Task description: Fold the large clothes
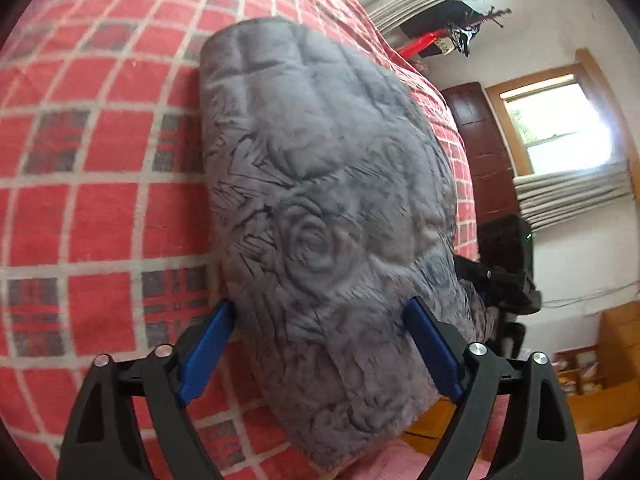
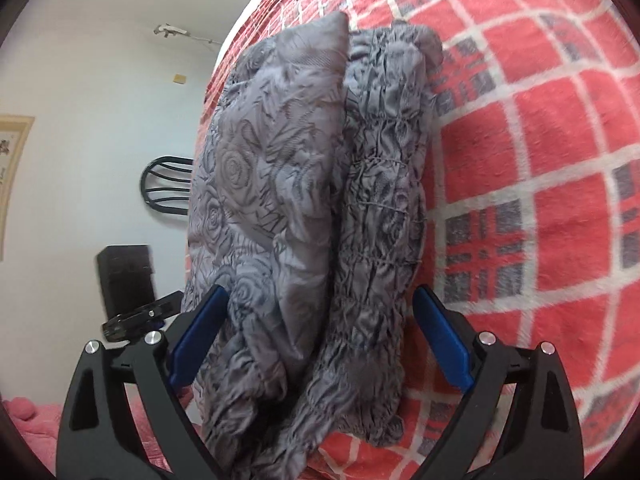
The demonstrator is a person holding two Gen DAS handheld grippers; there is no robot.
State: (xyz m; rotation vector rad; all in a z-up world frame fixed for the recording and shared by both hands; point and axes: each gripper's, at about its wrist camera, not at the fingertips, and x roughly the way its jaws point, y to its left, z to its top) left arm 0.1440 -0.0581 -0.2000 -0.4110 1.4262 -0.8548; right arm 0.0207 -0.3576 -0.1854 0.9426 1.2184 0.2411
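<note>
A grey quilted garment with a rose pattern (image 1: 320,184) lies folded into a thick bundle on a red plaid blanket (image 1: 92,152). In the right wrist view the garment (image 2: 280,200) shows two stacked folds and a gathered, elastic edge (image 2: 384,208). My left gripper (image 1: 320,310) stands wide open astride the near end of the bundle, its blue pads (image 1: 212,344) beside the cloth without squeezing it. My right gripper (image 2: 320,294) is open the same way over the other end, with its blue pads (image 2: 440,340) standing off the fabric.
The red plaid blanket (image 2: 520,160) covers the bed. Beyond the bed's edge are a dark wooden door (image 1: 480,140), a window (image 1: 556,120) and wooden furniture (image 1: 616,344). A black chair back (image 2: 166,184) and a black box (image 2: 124,276) stand by the white wall.
</note>
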